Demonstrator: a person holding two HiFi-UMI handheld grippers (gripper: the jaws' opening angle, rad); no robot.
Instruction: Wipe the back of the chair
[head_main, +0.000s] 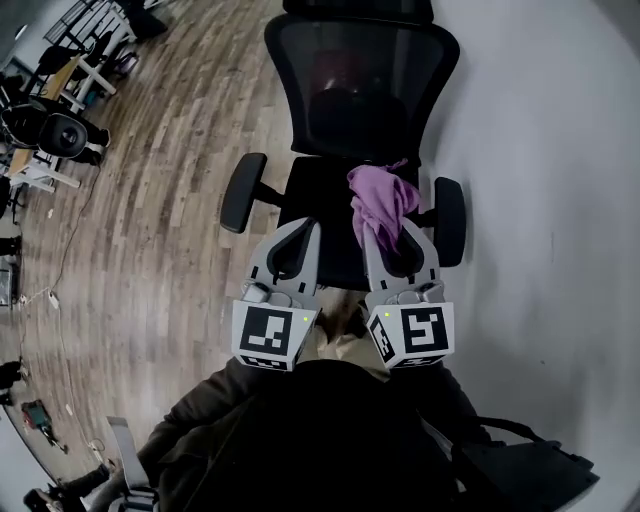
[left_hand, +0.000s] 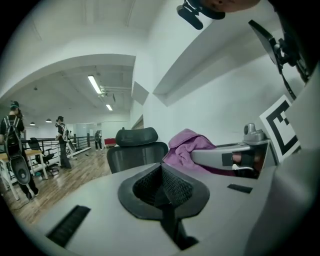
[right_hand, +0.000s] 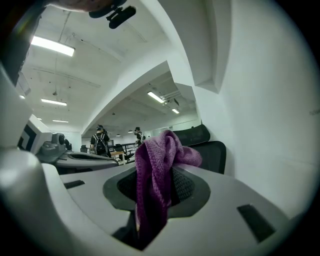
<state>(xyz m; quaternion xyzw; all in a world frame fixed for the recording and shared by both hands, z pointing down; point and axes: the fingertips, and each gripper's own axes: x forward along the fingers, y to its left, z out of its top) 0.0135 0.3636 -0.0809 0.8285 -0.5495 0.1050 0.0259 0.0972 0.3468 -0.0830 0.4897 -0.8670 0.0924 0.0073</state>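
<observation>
Right claw (head_main: 390, 238) is clamped on a crumpled purple knitted cloth (head_main: 382, 200). The cloth bunches out past the jaw tips and drapes down between them, so a soft wad leads and no hard part need meet the black mesh-backed office chair (head_main: 345, 150) first. It hangs above the chair's padded seat (head_main: 320, 195), short of the mesh backrest (head_main: 355, 85) and apart from it, so wiping looks not yet begun. Left claw (head_main: 300, 232), just beside the right one over the same seat, has its jaws pressed together on nothing, probably free to steady the chair. The chair faces the person, with a white wall (head_main: 545, 150) close on one side and wood-plank floor (head_main: 150, 210) on the other.
</observation>
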